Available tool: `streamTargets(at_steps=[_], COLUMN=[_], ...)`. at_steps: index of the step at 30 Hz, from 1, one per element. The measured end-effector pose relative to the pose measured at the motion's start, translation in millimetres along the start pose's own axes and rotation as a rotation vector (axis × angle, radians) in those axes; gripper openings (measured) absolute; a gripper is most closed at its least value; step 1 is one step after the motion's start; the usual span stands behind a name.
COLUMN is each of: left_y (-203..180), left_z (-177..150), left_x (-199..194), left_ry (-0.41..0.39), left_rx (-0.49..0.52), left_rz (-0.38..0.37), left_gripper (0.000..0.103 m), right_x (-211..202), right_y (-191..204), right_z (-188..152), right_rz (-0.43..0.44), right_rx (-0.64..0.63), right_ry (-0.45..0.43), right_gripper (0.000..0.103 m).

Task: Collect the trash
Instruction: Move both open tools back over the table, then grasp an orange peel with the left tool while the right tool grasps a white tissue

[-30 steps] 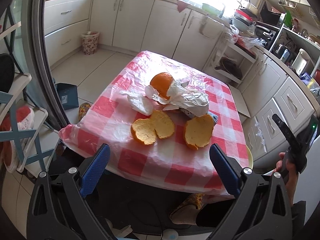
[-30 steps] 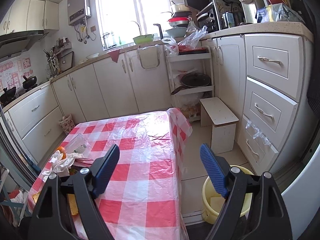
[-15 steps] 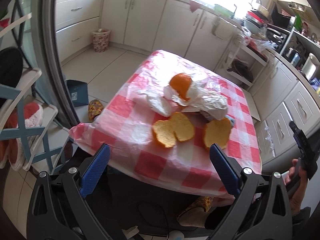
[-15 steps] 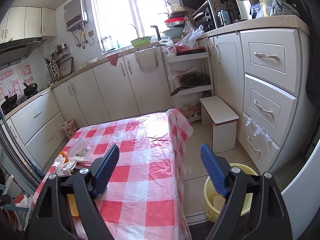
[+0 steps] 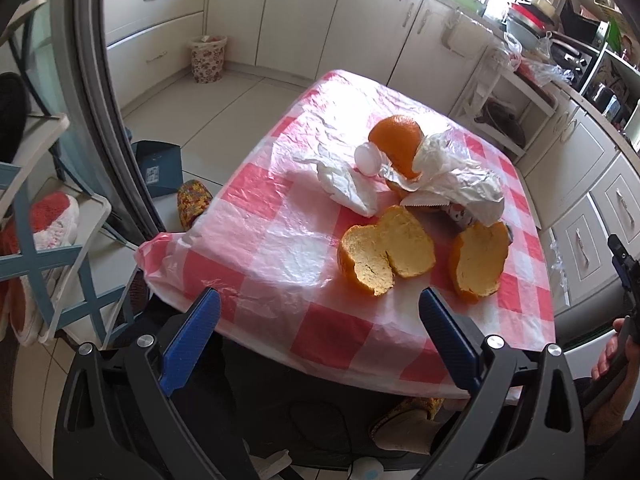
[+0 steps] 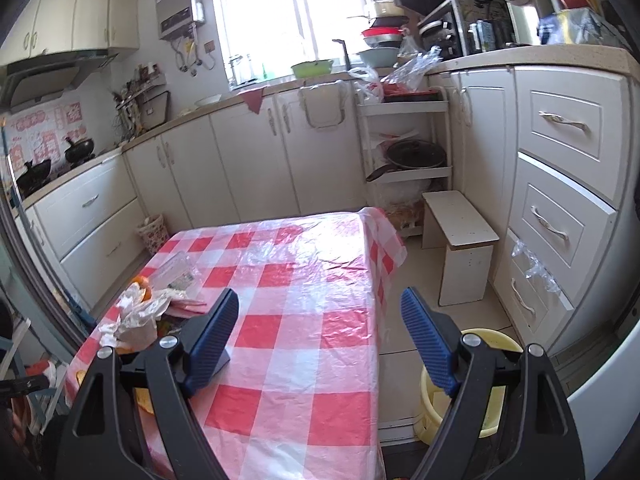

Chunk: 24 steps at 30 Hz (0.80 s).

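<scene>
the left gripper [image 5: 318, 336] has dropped closer over the table's near edge, fingers wide apart and empty, so the orange peels [image 5: 386, 254] now loom larger just ahead, likely the first pickup. the right gripper [image 6: 320, 344] barely shifts, spread wide, holding nothing, yellow bin [image 6: 490, 338] below it.

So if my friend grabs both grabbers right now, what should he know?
Left gripper: open, empty, hovering by the table's near edge.
Right gripper: open, empty, above the checked tablecloth.
Trash, all on the table: two orange peel pieces nearest the left gripper; behind them crumpled white wrappers, a small white cap and another orange piece.
Yellow bin: on the floor beside the table, under the right gripper.
Done: nothing held yet.
Left: everything. The peels look like the easiest start.
</scene>
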<state>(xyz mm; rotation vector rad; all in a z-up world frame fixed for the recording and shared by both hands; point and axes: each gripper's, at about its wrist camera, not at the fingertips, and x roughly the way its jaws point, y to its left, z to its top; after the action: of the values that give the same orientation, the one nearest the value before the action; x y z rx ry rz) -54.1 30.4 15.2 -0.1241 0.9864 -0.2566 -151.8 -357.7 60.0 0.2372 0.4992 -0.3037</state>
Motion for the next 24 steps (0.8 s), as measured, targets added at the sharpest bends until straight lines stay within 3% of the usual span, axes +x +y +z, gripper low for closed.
streamTargets(at_steps=[11,14,19,21,24], left_y=[-18.0,-23.5,-26.0,-23.6,-20.4], left_z=[22.4,22.8,21.6,21.1,21.4], left_x=[66.7,73.1,84.5,87.4,86.7], left_ry=[0.037,0.031,0.063,0.065,0.057], left_rx=[0.053,0.072,0.084,0.078,0.066], left_rz=[0.017,0.006,-0.054,-0.072,-0.094], left_gripper=[0.095,0.078,0.021,0.014,0.012], right_x=[20.6,26.8,38.3,50.3,69.3], right_y=[60.9,75.9,94.2,99.2,107.9], right_z=[-24.9,-30.9,-30.7,-23.8,-13.3], right_rz=[0.134,0.175,0.247,0.308,0.392], right_rx=[-0.217,-0.244,-0.258,-0.209,-0.133], right_ry=[0.125,0.156,0.168,0.182,0.207], right_gripper=[0.080,0.080,0.080,0.080,0.080])
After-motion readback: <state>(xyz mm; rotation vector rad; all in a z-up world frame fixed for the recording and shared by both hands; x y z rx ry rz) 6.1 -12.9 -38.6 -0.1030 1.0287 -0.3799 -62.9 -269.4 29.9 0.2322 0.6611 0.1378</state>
